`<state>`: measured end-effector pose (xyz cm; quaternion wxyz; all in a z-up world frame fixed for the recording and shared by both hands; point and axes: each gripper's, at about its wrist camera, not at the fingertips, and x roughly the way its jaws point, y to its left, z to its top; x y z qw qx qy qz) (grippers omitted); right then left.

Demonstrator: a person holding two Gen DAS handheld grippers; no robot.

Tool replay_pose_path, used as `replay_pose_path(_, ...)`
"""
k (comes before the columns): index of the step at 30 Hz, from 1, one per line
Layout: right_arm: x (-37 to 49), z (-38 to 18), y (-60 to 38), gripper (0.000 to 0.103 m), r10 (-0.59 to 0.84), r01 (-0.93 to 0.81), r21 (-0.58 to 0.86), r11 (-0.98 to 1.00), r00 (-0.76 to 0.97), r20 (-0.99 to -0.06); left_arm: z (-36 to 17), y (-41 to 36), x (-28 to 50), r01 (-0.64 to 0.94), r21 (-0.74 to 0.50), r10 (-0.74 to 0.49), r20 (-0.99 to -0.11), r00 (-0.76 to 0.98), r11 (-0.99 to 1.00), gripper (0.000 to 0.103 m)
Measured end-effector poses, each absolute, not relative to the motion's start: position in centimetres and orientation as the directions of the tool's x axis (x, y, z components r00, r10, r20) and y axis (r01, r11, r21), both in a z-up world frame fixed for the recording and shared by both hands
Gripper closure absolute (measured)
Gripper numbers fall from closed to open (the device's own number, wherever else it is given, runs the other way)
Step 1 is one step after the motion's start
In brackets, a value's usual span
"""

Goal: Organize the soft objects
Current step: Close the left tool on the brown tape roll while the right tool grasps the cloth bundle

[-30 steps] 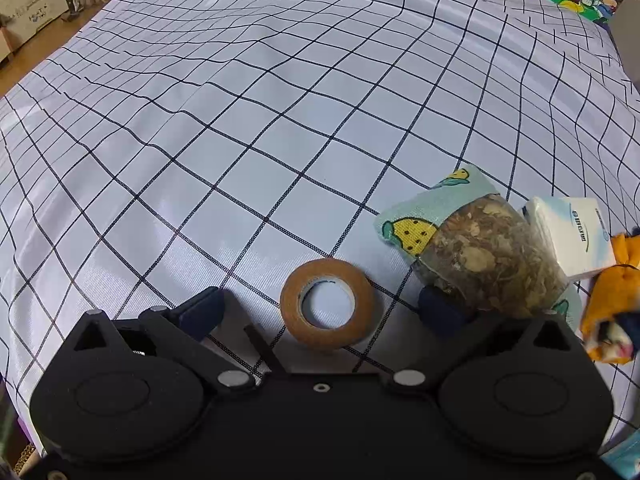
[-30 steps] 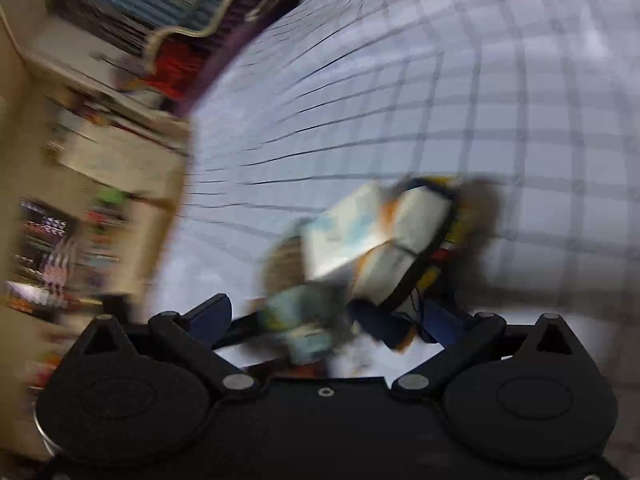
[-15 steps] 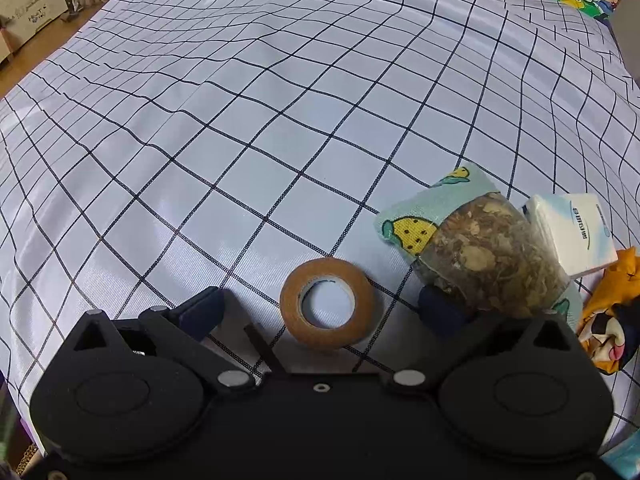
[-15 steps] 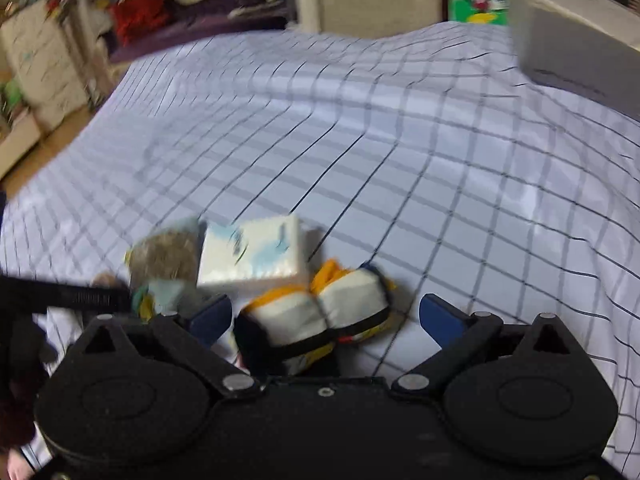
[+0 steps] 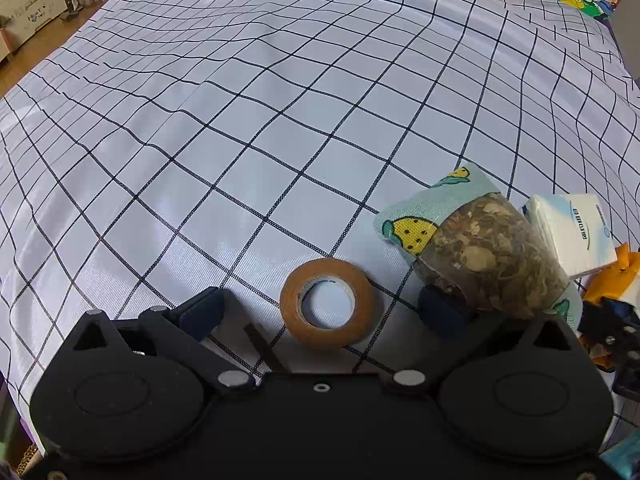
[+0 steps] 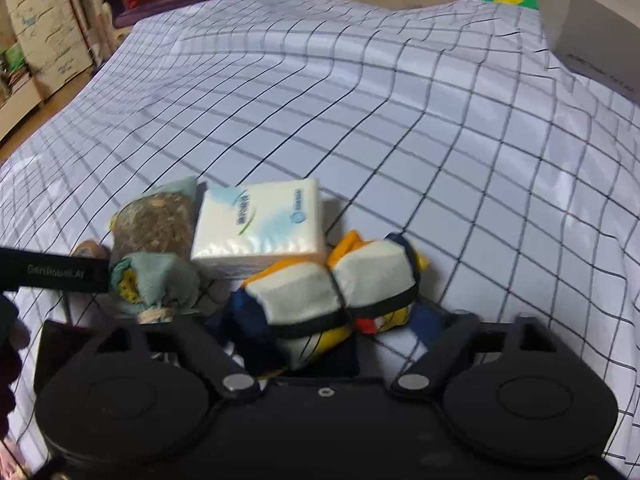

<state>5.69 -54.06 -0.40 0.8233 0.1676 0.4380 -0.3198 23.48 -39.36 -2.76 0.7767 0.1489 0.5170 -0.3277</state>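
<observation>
Closing your right gripper [image 6: 326, 320] around the folded cloth bundle [image 6: 332, 280] on the checked bedsheet [image 6: 400, 120]; the bundle sits between the jaws, which look not yet pressed tight. Risk: soft folds could bulge and slip out, or the tissue pack [image 6: 258, 224] touching behind could get nudged. Right gripper angles steeply down at the pile. Your left gripper [image 5: 320, 312] also tilts downward, jaws wide, holding nothing, the tape roll [image 5: 327, 303] lying between them.
</observation>
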Motion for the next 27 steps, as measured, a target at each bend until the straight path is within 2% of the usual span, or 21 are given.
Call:
replay_pose_path(2,5.7,-0.2,-54.0,0.03,-0.387,0.678,-0.007,0.735,0.412,-0.825,-2.7,-39.4,23.5,0.662,-0.111,-0.355,-0.902,0.247,0.741,0.002)
replay_pose_path(11,2.8,1.6,-56.4,0.03,-0.433,0.776,0.079,0.626,0.429,-0.792,-2.4,-38.9,22.9,0.663,-0.109,-0.37,-0.89,0.268,0.74,0.007)
replay_pose_path(14,2.8,1.5,-56.5,0.03,-0.437,0.784,0.075,0.616,0.419,-0.796,-1.9,-38.3,22.8,0.663,-0.118,-0.385,-0.881,0.273,0.74,0.025)
replay_pose_path(16,3.0,1.6,-56.2,0.03,-0.447,0.784,0.058,0.618,0.41,-0.795,-1.4,-38.1,22.9,0.663,-0.124,-0.391,-0.879,0.271,0.739,0.042)
replay_pose_path(19,3.3,1.9,-55.5,0.03,-0.464,0.778,0.029,0.628,0.404,-0.788,-0.9,-37.8,23.2,0.656,-0.139,-0.397,-0.879,0.263,0.742,0.059)
replay_pose_path(27,4.0,2.7,-54.2,0.03,-0.5,0.772,-0.016,0.636,0.395,-0.771,-0.5,-36.5,23.0,0.604,-0.135,-0.358,-0.896,0.265,0.786,0.06)
